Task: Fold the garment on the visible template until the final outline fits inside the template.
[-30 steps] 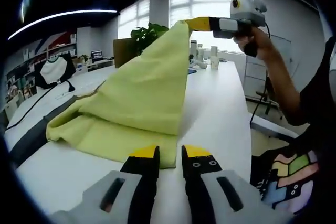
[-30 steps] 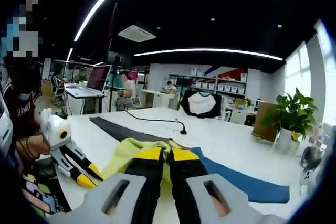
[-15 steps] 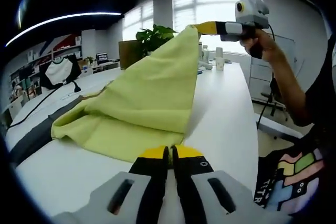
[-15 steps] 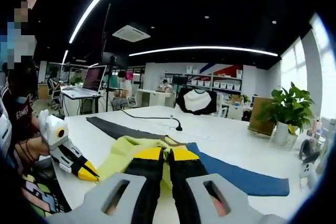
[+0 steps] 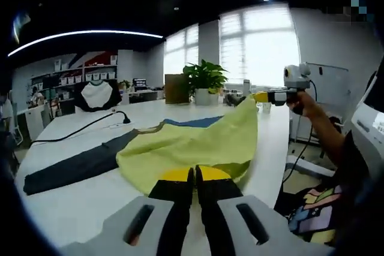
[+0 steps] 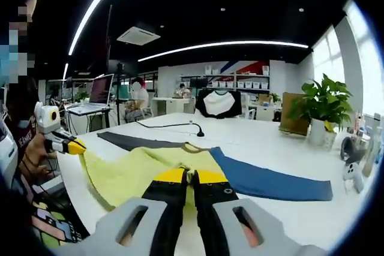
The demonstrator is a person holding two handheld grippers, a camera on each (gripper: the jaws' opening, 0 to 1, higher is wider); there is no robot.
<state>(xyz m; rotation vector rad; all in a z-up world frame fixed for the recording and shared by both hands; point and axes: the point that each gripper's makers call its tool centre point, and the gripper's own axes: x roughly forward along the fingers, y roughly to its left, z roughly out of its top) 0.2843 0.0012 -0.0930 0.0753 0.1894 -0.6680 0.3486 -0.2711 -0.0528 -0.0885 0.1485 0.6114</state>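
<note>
Two grippers, left gripper (image 5: pixel 194 175) and right gripper (image 6: pixel 191 177), each clamped narrow on the yellow garment (image 5: pixel 186 147) at lower centre, over the blue template (image 6: pixel 264 181).

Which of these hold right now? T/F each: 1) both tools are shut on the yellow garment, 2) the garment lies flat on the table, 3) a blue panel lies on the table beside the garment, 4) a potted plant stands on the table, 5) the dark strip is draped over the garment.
1) True: the left tool and the right tool each pinch an edge of the yellow garment.
2) False: it hangs stretched between the two tools.
3) True: the blue panel lies on the white table.
4) True: the potted plant.
5) False: the dark strip lies flat on the table beside the garment.
</note>
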